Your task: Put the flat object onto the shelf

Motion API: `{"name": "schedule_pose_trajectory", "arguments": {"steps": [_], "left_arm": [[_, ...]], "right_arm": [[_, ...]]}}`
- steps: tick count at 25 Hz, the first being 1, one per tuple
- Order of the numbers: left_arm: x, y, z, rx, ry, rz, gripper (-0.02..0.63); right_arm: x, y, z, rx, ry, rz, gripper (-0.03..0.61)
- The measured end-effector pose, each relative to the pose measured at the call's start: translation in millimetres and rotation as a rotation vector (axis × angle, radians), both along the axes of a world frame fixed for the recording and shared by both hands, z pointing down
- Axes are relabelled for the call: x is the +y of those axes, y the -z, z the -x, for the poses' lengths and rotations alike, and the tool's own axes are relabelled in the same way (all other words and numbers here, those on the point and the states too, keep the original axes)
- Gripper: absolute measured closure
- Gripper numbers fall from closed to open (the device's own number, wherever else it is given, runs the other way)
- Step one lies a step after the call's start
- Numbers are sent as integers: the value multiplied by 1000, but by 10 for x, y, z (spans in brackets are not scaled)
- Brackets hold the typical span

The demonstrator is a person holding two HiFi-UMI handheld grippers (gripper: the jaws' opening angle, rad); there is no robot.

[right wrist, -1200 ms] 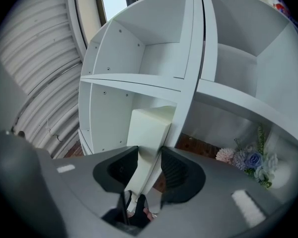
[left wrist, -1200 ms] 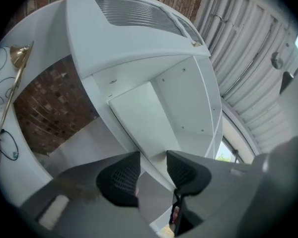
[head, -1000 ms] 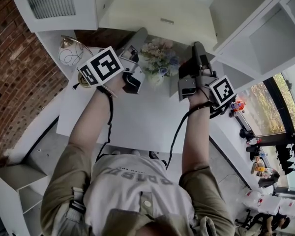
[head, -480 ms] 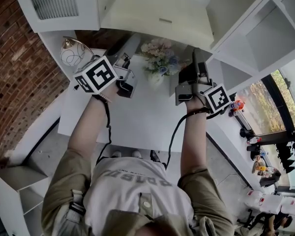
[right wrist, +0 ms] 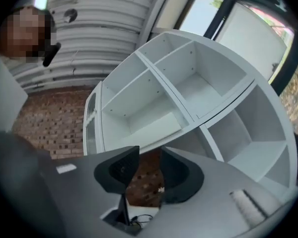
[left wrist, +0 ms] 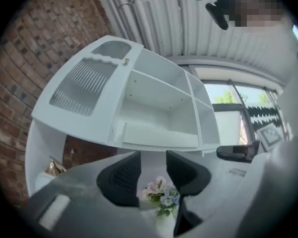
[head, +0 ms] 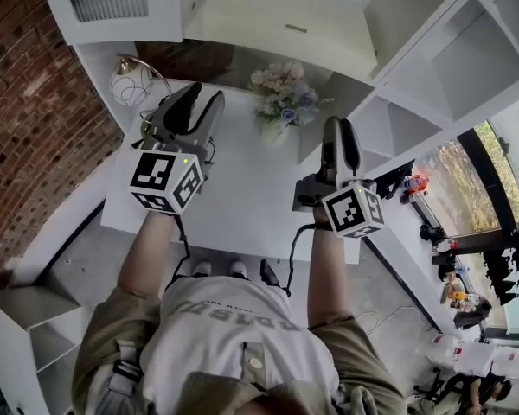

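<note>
The flat object, a cream-white board point(head: 277, 20), lies in the lower middle compartment of the white shelf unit point(head: 467, 67). It shows too in the left gripper view as a flat board point(left wrist: 159, 135) and in the right gripper view point(right wrist: 151, 129). My left gripper point(head: 199, 100) hovers over the white table's left half, well short of the shelf. It is open, with nothing between its jaws point(left wrist: 150, 157). My right gripper point(head: 340, 132) hovers over the table's right half, also open and empty point(right wrist: 149, 155). Its jaws have just been closing a little.
A vase of pale flowers point(head: 281, 102) stands at the back of the white table point(head: 242, 197), between the two grippers. A gold lamp with a wire point(head: 134, 80) sits at the back left corner. A brick wall point(head: 35, 119) runs along the left.
Both grippers have drawn back from the shelf towards the person and rolled, so their marker cubes now face up. The board stays on the shelf.
</note>
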State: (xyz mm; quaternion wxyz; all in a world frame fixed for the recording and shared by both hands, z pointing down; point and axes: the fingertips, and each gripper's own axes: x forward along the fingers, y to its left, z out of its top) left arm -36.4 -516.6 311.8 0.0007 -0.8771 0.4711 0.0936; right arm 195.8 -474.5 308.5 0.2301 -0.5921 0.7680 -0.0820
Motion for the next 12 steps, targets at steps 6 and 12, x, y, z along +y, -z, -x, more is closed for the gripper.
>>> {"name": "schedule_pose_trajectory", "arguments": {"steps": [6,12], "left_arm": [[335,-317,-10,-217,98,-59,511],[591,-578,-89,-309,129,-77,606]], "right_arm": [[308,-329,190,258,-100,41,515],[572,-585,365,421,-167,60,563]]}}
